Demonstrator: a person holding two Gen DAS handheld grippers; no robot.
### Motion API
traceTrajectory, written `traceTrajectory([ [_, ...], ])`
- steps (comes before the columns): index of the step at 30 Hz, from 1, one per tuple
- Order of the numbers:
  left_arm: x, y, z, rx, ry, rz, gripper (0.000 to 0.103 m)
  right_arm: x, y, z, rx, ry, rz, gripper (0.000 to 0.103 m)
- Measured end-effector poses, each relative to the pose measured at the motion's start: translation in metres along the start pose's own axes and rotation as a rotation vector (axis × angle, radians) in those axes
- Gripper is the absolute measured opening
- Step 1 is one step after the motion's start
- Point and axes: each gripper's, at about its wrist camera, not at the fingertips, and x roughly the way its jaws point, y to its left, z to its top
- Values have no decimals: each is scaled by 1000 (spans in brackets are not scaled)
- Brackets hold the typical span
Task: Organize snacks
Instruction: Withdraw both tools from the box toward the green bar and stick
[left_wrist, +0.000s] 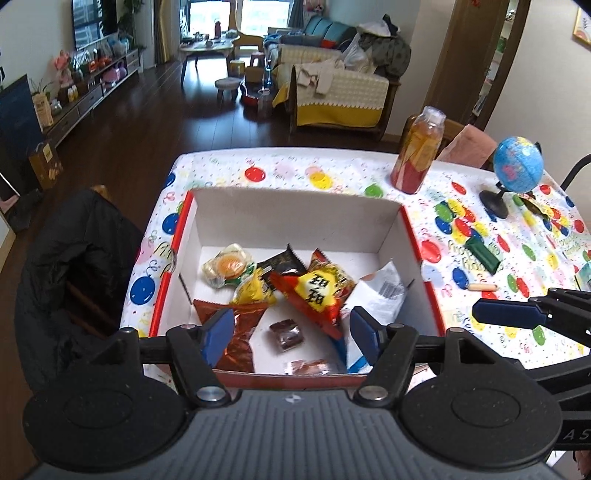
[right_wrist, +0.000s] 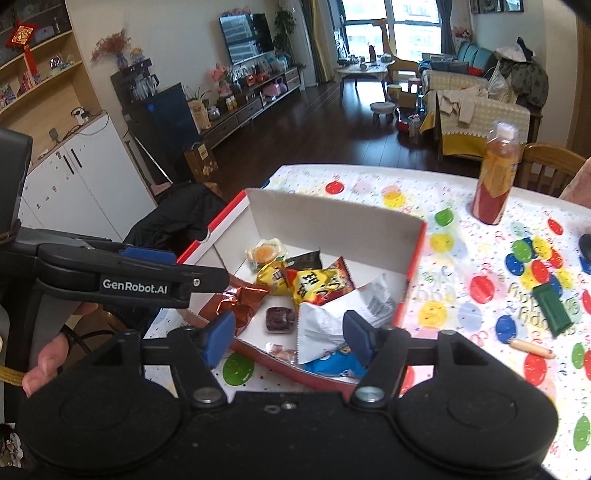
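Note:
A cardboard box (left_wrist: 295, 210) (right_wrist: 332, 225), red outside and white inside, stands on the table and holds several snack packets. Among them are a yellow-and-red packet (left_wrist: 317, 291) (right_wrist: 317, 286), a white packet (left_wrist: 380, 295) (right_wrist: 325, 325), a round pastry (left_wrist: 227, 267) and a copper foil packet (left_wrist: 243, 332). My left gripper (left_wrist: 291, 328) hovers open over the box's near edge with nothing in it. My right gripper (right_wrist: 288, 334) is open over the near right corner, above the white packet and holding nothing. A green packet (left_wrist: 482, 254) (right_wrist: 552, 308) and a small sausage (left_wrist: 482, 287) (right_wrist: 532, 348) lie on the cloth to the right of the box.
A bottle of orange drink (left_wrist: 419, 155) (right_wrist: 496, 177) stands behind the box, with a small globe (left_wrist: 515, 168) to its right. A chair draped with a black jacket (left_wrist: 74, 258) is at the table's left edge. A wooden chair (right_wrist: 550, 170) is at the far side.

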Motion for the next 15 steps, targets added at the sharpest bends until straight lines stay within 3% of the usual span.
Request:
traceTrajectory([
  [2,-3,-7,1,2,-7,4,72,-8,-6,-1,5,-13,-7,76],
  [15,-9,-76,6,38,-47,-65,94,-57,-73,-17,50,-67,-90,94],
])
